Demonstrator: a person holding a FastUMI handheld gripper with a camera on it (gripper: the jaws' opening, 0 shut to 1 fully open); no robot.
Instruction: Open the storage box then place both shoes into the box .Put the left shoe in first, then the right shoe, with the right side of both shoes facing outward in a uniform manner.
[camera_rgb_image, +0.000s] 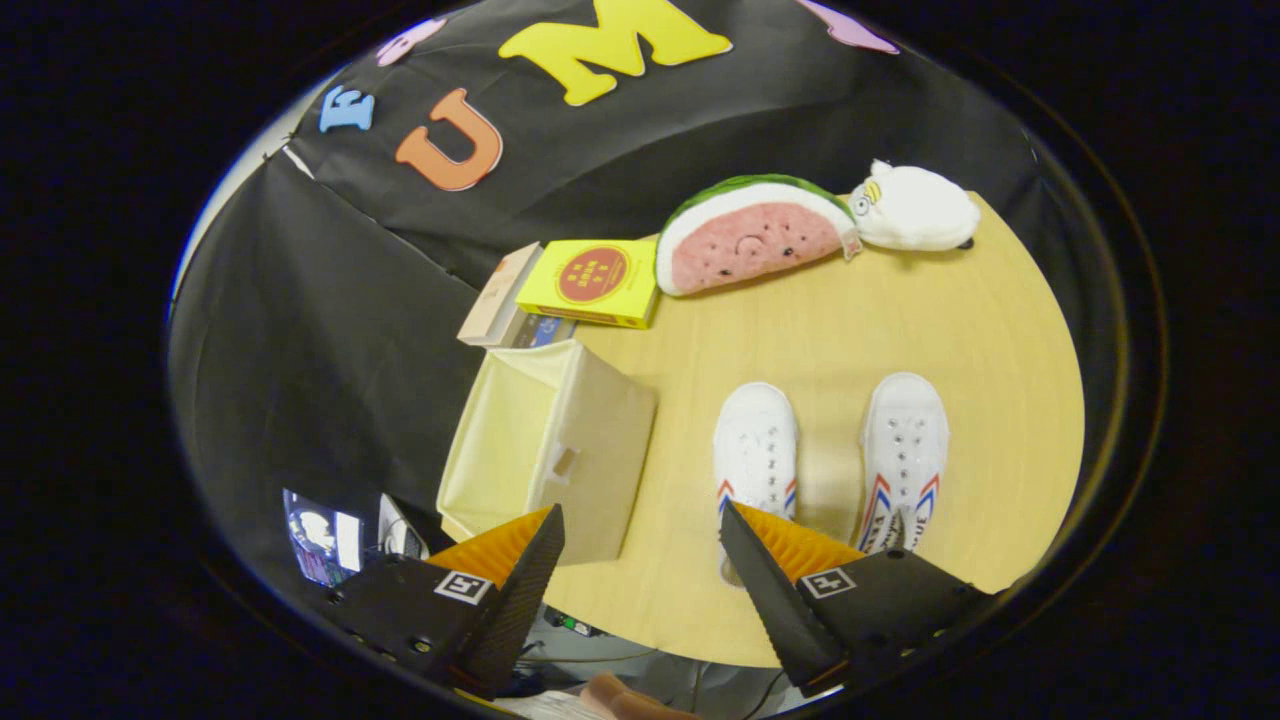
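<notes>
The counter is carrying everything, and its near edge is lying close under the fingers, so a nudged shoe could be slipping off it. The storage box is standing at the counter's left edge, already open, its mouth appearing to face left, away from the shoes; a push on its wall could be tipping it off. The two white shoes are sitting side by side, well apart from the box: the left shoe just ahead of one finger, the right shoe beyond. Grabbing the wrong one first is the likeliest slip. The gripper is hovering released, grasping nothing.
</notes>
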